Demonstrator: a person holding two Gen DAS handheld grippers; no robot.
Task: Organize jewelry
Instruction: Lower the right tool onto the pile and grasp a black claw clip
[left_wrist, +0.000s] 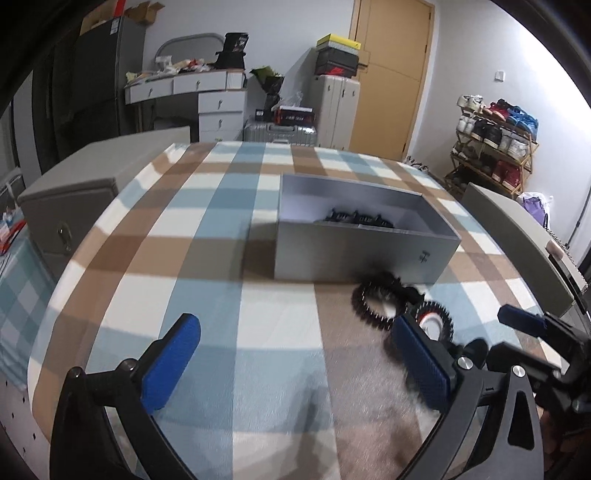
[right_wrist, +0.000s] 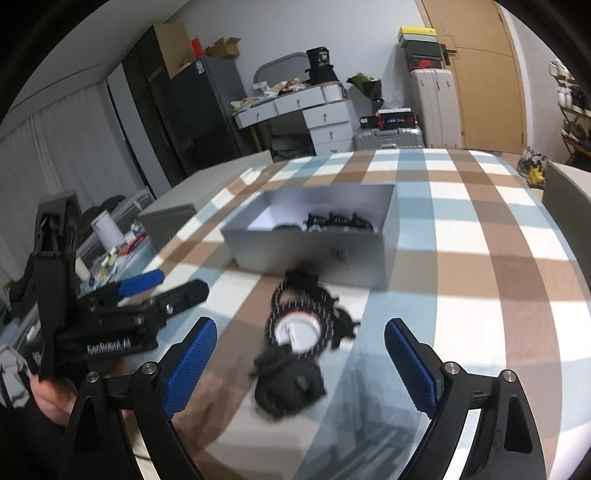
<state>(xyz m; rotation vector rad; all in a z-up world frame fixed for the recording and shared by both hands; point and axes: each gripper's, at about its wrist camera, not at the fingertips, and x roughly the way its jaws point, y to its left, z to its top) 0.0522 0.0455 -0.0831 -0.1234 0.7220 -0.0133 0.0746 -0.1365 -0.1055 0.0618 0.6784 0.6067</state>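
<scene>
A tangle of black beaded jewelry (right_wrist: 299, 314) lies on the checked cloth around a small red-and-white round piece (right_wrist: 297, 330), just in front of a grey open box (right_wrist: 314, 254). More black jewelry (right_wrist: 336, 221) rests inside the box. My right gripper (right_wrist: 303, 365) is open, and the tangle shows between its blue pads (right_wrist: 192, 365) without touching them. My left gripper (left_wrist: 299, 363) is open over bare cloth, and the jewelry (left_wrist: 380, 299) lies beyond its right finger. The grey box (left_wrist: 354, 254) stands behind.
A grey cabinet (left_wrist: 66, 206) stands off the table's left edge and a grey panel (left_wrist: 517, 240) off its right. A hand (right_wrist: 48, 398) holds the left gripper (right_wrist: 183, 281). Desk, suitcases and a shoe rack (left_wrist: 495, 140) line the far wall.
</scene>
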